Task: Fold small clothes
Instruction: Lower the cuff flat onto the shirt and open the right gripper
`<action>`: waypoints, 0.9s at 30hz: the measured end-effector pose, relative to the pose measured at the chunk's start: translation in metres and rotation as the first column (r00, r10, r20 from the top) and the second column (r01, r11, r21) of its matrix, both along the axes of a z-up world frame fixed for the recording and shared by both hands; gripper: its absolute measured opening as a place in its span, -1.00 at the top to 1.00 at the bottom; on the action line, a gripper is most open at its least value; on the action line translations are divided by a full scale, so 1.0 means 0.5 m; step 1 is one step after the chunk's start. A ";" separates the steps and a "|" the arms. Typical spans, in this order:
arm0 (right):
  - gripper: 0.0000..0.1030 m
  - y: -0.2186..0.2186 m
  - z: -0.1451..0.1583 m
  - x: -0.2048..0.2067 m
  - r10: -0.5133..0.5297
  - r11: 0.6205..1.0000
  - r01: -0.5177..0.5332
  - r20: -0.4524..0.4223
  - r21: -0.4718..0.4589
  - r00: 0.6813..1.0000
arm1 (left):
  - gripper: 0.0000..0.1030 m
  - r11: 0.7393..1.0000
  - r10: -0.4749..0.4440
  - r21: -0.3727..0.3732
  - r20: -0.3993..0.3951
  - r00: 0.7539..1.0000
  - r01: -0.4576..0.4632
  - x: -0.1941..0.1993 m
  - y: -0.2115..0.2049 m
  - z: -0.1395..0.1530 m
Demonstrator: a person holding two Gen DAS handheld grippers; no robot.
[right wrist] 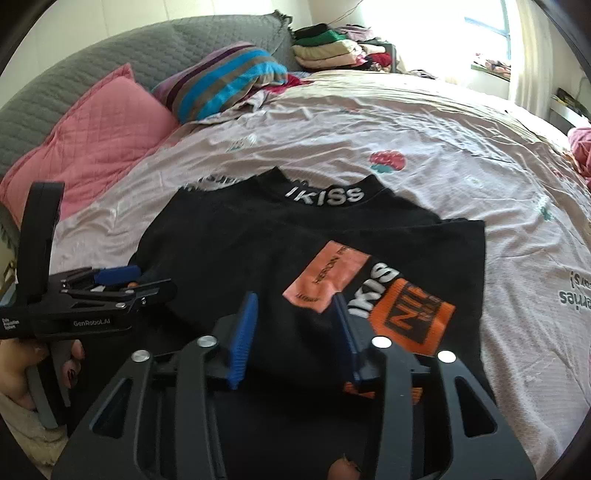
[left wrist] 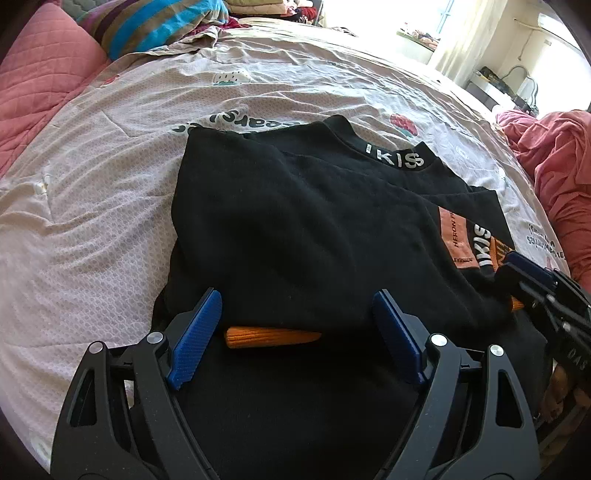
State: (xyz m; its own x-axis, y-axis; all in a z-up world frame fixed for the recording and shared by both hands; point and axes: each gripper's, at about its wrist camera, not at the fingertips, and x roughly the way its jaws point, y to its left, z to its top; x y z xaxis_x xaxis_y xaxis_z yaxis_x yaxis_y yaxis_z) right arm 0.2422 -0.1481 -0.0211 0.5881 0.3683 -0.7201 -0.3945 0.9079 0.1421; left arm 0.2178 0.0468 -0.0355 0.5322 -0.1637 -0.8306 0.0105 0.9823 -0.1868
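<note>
Jaws of the left gripper (left wrist: 295, 325) stand spread wide over the near edge of the black sweater (left wrist: 295, 221), gripping nothing. Those of the right gripper (right wrist: 295, 328) also gape, just over its orange patches. Partly folded, the sweater lies flat on the bed (left wrist: 110, 184), collar farthest away.

You're facing a bed (right wrist: 424, 122) with a pink pillow (right wrist: 99, 136), grey headboard (right wrist: 122, 48), and a bright window (right wrist: 480, 29) beyond
</note>
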 end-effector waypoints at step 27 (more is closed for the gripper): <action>-0.38 -0.036 -0.010 -0.026 -0.074 0.997 0.074 -0.017 0.003 0.997 | -0.55 0.999 0.013 -0.031 0.036 0.999 -0.012 -0.041 0.008 0.025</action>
State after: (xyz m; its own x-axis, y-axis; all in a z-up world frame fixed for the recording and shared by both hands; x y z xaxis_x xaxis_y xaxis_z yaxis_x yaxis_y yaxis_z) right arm 0.2290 -0.1660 -0.0260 0.6020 0.3265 -0.7287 -0.3235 0.9340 0.1513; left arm 0.1975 0.0510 -0.0230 0.5638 -0.1821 -0.8056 0.0056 0.9762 -0.2168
